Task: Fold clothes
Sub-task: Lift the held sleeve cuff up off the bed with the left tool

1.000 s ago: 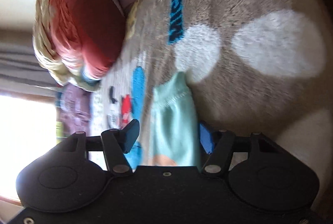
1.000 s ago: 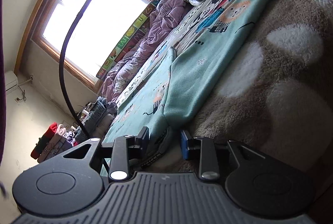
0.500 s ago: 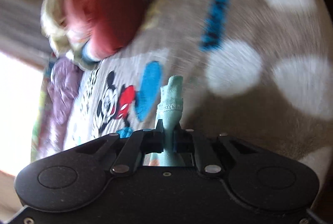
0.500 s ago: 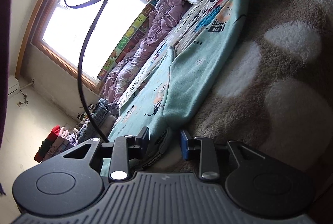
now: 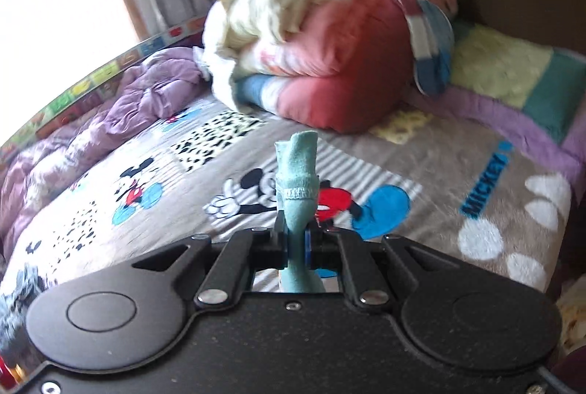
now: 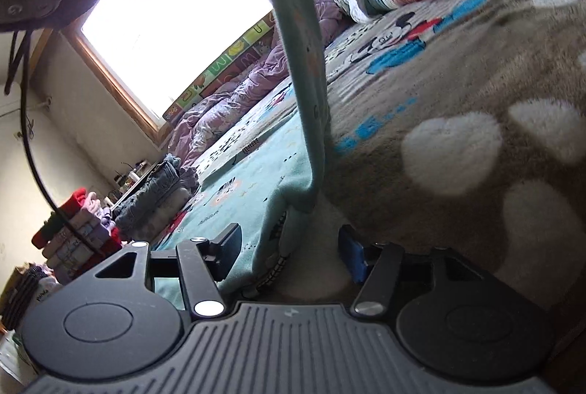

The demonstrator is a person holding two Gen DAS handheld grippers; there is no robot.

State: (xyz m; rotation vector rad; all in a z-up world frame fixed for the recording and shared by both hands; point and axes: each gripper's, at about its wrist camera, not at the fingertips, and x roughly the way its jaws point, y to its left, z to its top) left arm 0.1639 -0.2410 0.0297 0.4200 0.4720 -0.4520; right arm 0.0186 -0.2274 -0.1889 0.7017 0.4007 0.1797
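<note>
So the left claw (image 5: pixel 296 243) is clamped tight on one end of the teal garment (image 5: pixel 297 174), with the hemmed tip poking up past its fingers. That end hangs above the Mickey blanket (image 5: pixel 439 166) covering the bed. My guess is it's pinched right at the hem so the fabric can be swung over as a flap for the fold.

From the right wrist view, the garment (image 6: pixel 304 71) runs as a taut strip from the top of the picture down to the blanket (image 6: pixel 421 82), and the rest of it lies flat on the blanket, spreading toward the window (image 6: pixel 172 16) side. The right claw (image 6: pixel 289 247) sits low at the near edge of the garment, jaws opening, the printed edge lying between them but nothing pressing on it as far as I can tell. It looks like it's letting go of that corner.

The red pillow pile (image 5: pixel 329 64) sits at the far end of the blanket, well away from the garment, so it shouldn't get in the way.
</note>
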